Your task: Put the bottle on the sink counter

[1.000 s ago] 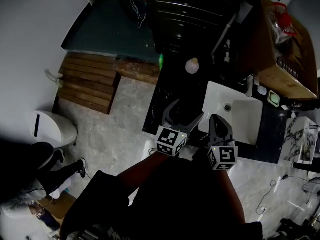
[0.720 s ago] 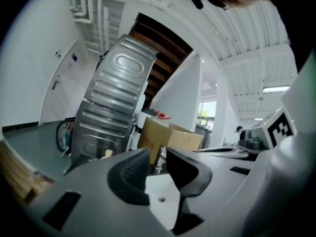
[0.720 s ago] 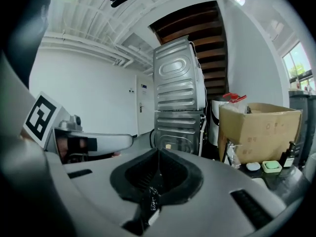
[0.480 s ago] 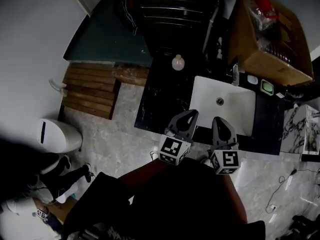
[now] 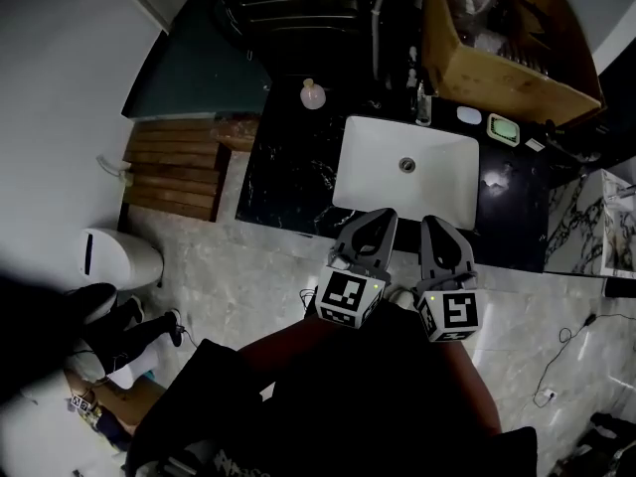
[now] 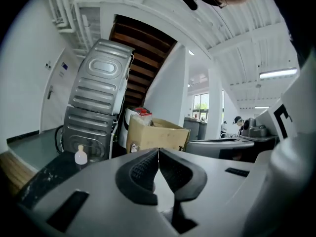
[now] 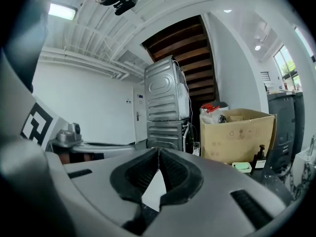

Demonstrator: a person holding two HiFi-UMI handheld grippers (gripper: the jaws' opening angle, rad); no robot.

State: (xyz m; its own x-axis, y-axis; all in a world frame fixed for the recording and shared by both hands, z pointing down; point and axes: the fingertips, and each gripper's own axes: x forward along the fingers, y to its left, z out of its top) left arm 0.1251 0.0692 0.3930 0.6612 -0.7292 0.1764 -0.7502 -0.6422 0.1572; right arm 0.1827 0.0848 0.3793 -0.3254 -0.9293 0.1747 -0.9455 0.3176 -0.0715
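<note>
The bottle (image 5: 312, 93) is seen standing upright on the dark counter (image 5: 288, 182), to the left of the white sink (image 5: 360, 135) and towards the back. The placement asked for is therefore judged to be done already. Nothing is touched by either tool. The left gripper (image 5: 370, 233) and the right gripper (image 5: 443, 238) are held side by side at the counter's front edge, well apart from the bottle. Both are pointed roughly level toward the back of the counter, which is read as an idle pose, not a reach.

The left jaws have just been closing and are brought together tip to tip, with nothing between the pads. The right jaws are likewise clenched on nothing, with only a small gap left behind the touching tips. The cardboard box (image 5: 502, 63) behind the sink is not approached by either gripper.
</note>
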